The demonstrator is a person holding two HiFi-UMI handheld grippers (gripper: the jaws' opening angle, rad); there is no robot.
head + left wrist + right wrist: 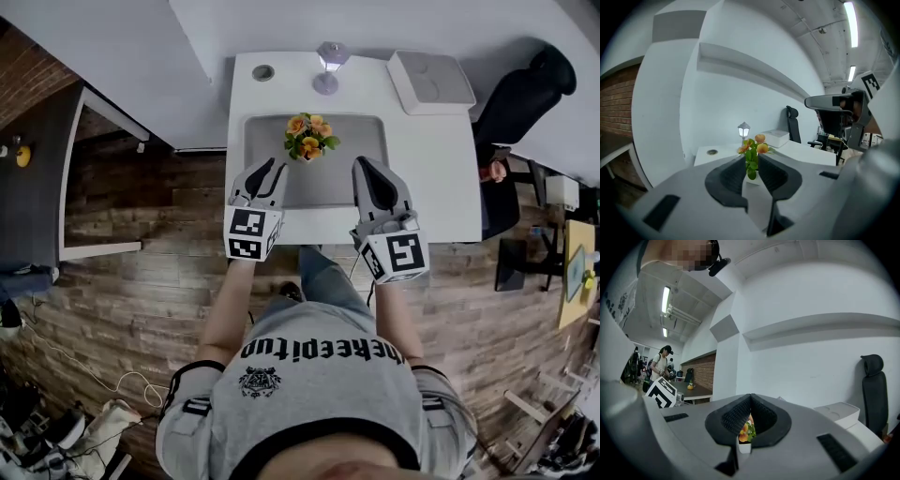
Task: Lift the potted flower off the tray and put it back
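Head view: potted flower (309, 138), orange blooms, white pot, upright at the far side of grey rectangular tray (361, 183) on white desk (441, 197); left tool (267, 171) and right tool (366, 167) short of it. Left gripper view: left tool narrowly parted, empty. Right gripper view: right tool tips together, empty; flower likely light, tippy, delicate, so take it by the pot, not the stems.

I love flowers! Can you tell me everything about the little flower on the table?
The flower has orange and yellow blooms and green leaves, and sits in a small white pot. It stands upright on the grey tray, near the tray's far edge and about midway across. Only the tray touches it. The left gripper and right gripper are over the tray's near side, apart from it.
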